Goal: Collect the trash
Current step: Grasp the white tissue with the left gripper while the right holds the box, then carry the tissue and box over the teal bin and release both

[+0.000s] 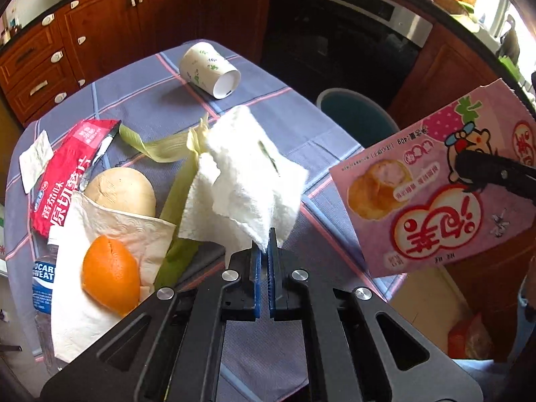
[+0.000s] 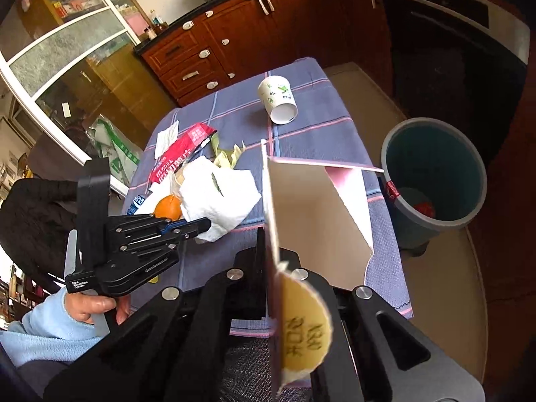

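A: What's hidden here?
B: The bottle (image 1: 43, 279) sits mostly under the napkin (image 1: 110, 231) and runs off the left edge. The box (image 1: 445, 181) is cut at the right.
A: And the bin (image 2: 432, 181)?
B: Its contents are too dim to tell.

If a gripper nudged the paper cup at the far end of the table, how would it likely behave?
The paper cup lies on its side on the tablecloth, so it would probably roll, likely curving since it tapers. It looks empty through its open mouth, so likely light and easily sent skidding. Thin paper walls would probably crush under a firm pinch.
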The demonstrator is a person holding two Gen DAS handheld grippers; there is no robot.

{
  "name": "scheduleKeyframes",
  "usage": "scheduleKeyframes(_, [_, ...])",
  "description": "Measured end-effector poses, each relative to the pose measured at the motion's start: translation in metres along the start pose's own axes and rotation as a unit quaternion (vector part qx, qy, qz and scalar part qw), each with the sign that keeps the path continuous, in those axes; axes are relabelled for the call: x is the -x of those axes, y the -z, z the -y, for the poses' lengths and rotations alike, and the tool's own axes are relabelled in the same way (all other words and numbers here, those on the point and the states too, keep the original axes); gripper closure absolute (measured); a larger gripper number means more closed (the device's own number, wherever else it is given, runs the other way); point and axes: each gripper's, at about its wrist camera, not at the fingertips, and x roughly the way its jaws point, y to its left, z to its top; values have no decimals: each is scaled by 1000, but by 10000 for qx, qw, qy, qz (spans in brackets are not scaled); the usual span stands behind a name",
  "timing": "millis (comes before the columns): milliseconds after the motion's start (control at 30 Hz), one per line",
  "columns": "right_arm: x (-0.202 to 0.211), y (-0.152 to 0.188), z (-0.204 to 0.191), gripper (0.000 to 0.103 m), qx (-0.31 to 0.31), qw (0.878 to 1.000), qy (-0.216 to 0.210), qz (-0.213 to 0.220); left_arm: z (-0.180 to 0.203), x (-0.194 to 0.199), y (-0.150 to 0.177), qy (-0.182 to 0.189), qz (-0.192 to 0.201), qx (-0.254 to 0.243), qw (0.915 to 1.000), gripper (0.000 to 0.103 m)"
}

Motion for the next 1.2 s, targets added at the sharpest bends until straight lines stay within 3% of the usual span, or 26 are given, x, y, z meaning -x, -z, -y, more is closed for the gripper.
scheduleKeyframes(233, [29,-22,8,102,-102,9987,-12,506,7,39,-22,174,397,-125,9990,99])
scheduleKeyframes(533, [67,-52,50,102,-478,9918,337,1133,62,24,-74,640,385,-570,9956,99])
scheduleKeyframes(900, [61,-80,146,102,-1202,9811,808,1281,148,-45,-159,1312,77,-1107,9851,99])
scheduleKeyframes(1200, [8,-99,220,102,-1636,9770,1127,780,179,-124,-194,1321,-563,-1127,9832,99])
